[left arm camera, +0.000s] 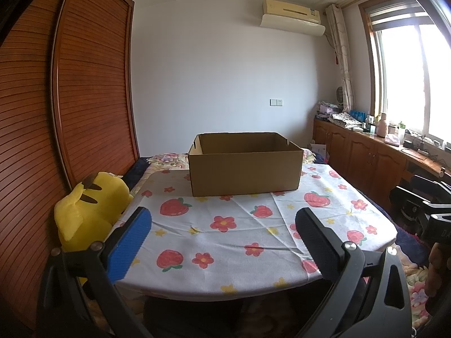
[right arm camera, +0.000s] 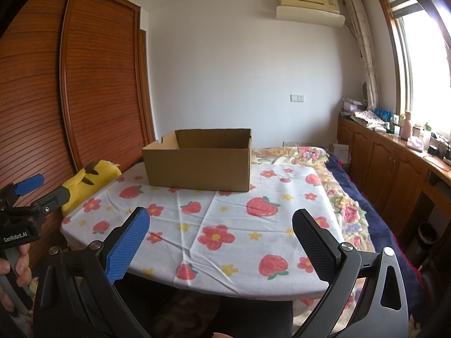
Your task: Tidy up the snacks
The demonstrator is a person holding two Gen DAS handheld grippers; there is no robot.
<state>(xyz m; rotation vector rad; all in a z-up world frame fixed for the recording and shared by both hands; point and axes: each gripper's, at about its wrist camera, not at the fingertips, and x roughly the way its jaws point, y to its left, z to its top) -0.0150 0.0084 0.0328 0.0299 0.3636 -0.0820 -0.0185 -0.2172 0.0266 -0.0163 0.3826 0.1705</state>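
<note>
An open brown cardboard box [left arm camera: 243, 166] stands at the far side of a table covered with a strawberry-and-flower cloth [left arm camera: 225, 233]; it also shows in the right wrist view [right arm camera: 198, 164]. Its inside is hidden from both views. No snacks are in sight. My left gripper [left arm camera: 222, 242] is open and empty above the table's near edge. My right gripper [right arm camera: 221, 243] is open and empty, also above the near edge. The left gripper shows at the left of the right wrist view [right arm camera: 42, 188], open, held in a hand.
A yellow plush toy [left arm camera: 90, 211] leans at the table's left edge by the wooden wardrobe [left arm camera: 84, 98]. A bed with floral bedding [right arm camera: 344, 197] lies right of the table. Wooden cabinets [right arm camera: 394, 163] with clutter run under the window.
</note>
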